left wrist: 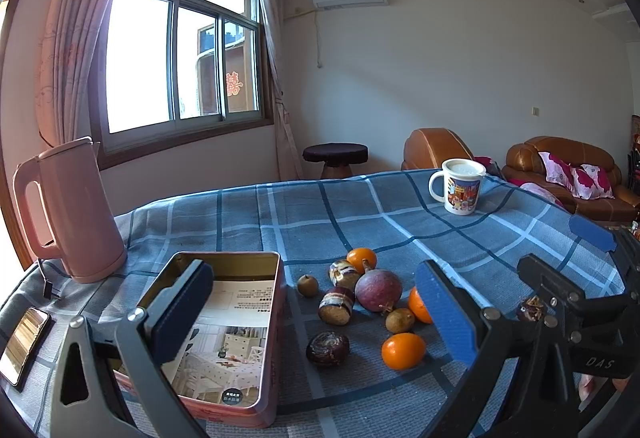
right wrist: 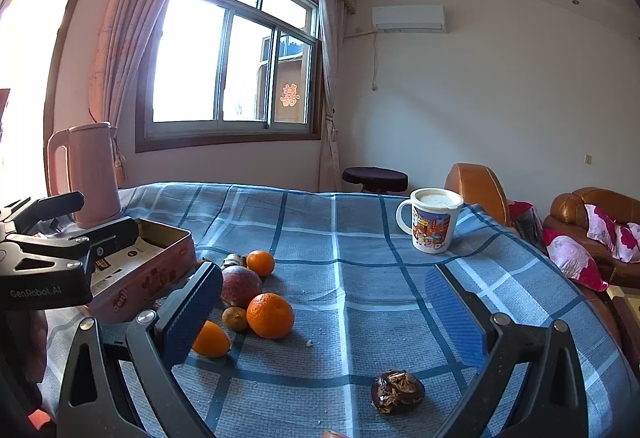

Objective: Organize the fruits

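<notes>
Left wrist view: the left gripper [left wrist: 320, 312] is held with its jaws wide apart and nothing between them, above the tin box [left wrist: 276, 322]. No fruit is seen inside the box, only a printed sheet. The fruits [left wrist: 362, 304] are still clustered on the checked cloth [left wrist: 400, 214] just beside it, so sorting appears barely begun. Right wrist view: the right gripper [right wrist: 338, 312] is likewise spread apart and empty, with 1 dark fruit [right wrist: 397, 391] lying apart near it.
</notes>
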A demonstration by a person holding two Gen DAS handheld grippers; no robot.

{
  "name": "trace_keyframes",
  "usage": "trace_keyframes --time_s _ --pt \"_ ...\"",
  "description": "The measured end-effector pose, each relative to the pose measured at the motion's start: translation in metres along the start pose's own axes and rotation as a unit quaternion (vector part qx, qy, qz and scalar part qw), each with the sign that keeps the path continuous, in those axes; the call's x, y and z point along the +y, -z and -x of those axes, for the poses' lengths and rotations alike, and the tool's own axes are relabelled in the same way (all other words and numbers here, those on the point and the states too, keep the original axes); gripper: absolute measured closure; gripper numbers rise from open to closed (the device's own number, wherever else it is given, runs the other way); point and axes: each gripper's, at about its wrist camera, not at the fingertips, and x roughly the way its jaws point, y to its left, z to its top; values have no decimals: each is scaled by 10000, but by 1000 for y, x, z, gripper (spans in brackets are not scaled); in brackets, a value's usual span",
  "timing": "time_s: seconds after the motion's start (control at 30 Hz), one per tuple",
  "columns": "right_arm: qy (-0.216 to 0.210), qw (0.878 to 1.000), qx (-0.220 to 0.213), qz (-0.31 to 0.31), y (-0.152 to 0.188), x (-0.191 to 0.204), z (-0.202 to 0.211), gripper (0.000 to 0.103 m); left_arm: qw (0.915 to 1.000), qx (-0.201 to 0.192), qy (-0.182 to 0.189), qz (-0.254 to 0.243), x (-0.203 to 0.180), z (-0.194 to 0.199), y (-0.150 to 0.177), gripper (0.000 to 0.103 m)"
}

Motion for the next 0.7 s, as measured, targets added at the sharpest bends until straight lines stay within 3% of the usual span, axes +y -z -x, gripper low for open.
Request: trace_keyframes --time_s 0.7 --pt "20 10000 -7 -87 2 -4 0 1 10000 20 -10 -10 -3 -2 4 0"
